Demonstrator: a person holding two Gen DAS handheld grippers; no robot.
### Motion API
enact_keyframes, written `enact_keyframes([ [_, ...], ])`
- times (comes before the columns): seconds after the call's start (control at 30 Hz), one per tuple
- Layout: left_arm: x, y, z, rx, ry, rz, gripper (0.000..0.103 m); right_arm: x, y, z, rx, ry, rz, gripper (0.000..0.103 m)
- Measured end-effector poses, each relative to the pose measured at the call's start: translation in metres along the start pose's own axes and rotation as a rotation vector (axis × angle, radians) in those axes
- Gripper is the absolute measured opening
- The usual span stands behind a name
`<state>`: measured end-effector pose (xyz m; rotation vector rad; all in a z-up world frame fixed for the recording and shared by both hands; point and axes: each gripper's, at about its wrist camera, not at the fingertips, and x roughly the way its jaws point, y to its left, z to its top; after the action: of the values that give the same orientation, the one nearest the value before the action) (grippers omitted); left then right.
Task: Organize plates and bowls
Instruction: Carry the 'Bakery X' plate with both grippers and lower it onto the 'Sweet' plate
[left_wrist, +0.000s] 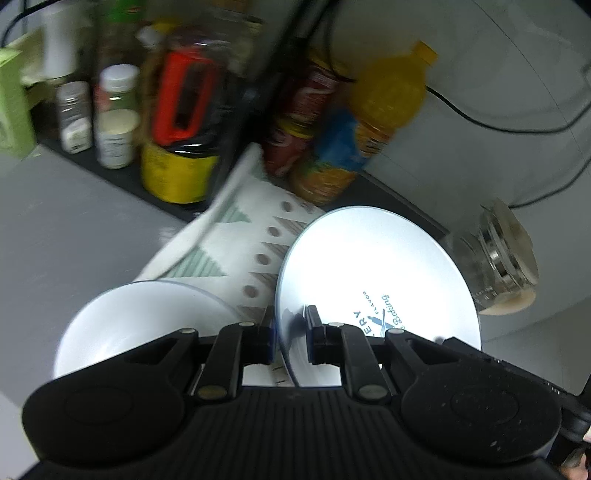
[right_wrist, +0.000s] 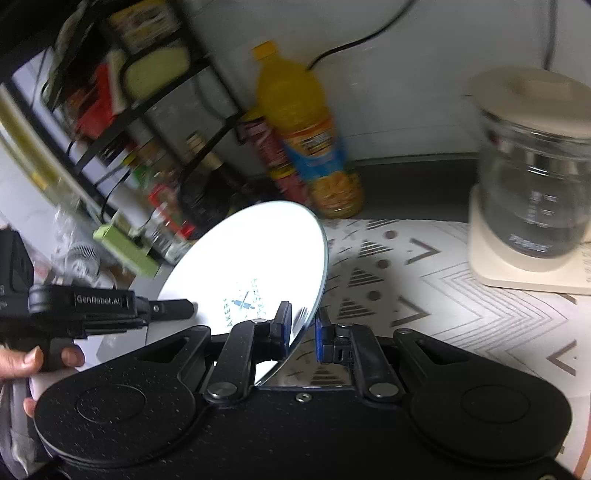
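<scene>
- Left tool: pressed onto the rim of the round white printed plate, held tilted.
- Right tool: fingers straddle the same plate's edge; contact uncertain.
- White bowl sits left of the plate.

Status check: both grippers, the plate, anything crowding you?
Left gripper and right gripper both straddle the printed plate's rim, plate tilted on edge. White bowl sits left. Glass kettle and juice bottle close behind.

Grey countertop against a white wall; black wire shelf rack; patterned mat
</scene>
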<state>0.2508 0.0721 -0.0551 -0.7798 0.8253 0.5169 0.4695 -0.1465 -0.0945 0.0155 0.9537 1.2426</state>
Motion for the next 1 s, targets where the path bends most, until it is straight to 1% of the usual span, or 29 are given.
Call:
enact_keyframes([
  [0.07,-0.007,0.011,-0.001,-0.016,-0.007,0.013,0.013,0.004,0.011,-0.002,-0.016,0.016,0.013,0.013],
  [0.23,-0.019,0.042,-0.004,-0.044,-0.002,0.017,0.013,0.014,0.035,-0.007,-0.046,0.045,0.035,0.013],
  [0.37,-0.027,0.066,-0.004,-0.054,-0.008,0.004,0.013,0.020,0.059,-0.013,-0.069,0.044,0.019,0.013],
  [0.43,-0.029,0.078,-0.001,-0.053,0.003,-0.004,0.013,0.024,0.071,-0.018,-0.067,0.045,0.008,0.013],
  [0.7,-0.031,0.118,0.005,0.006,0.044,-0.024,0.013,0.042,0.112,-0.043,-0.020,0.054,-0.069,0.013],
  [1.0,-0.015,0.152,0.003,0.088,0.114,-0.046,0.013,0.062,0.138,-0.073,0.052,0.059,-0.150,0.013],
])
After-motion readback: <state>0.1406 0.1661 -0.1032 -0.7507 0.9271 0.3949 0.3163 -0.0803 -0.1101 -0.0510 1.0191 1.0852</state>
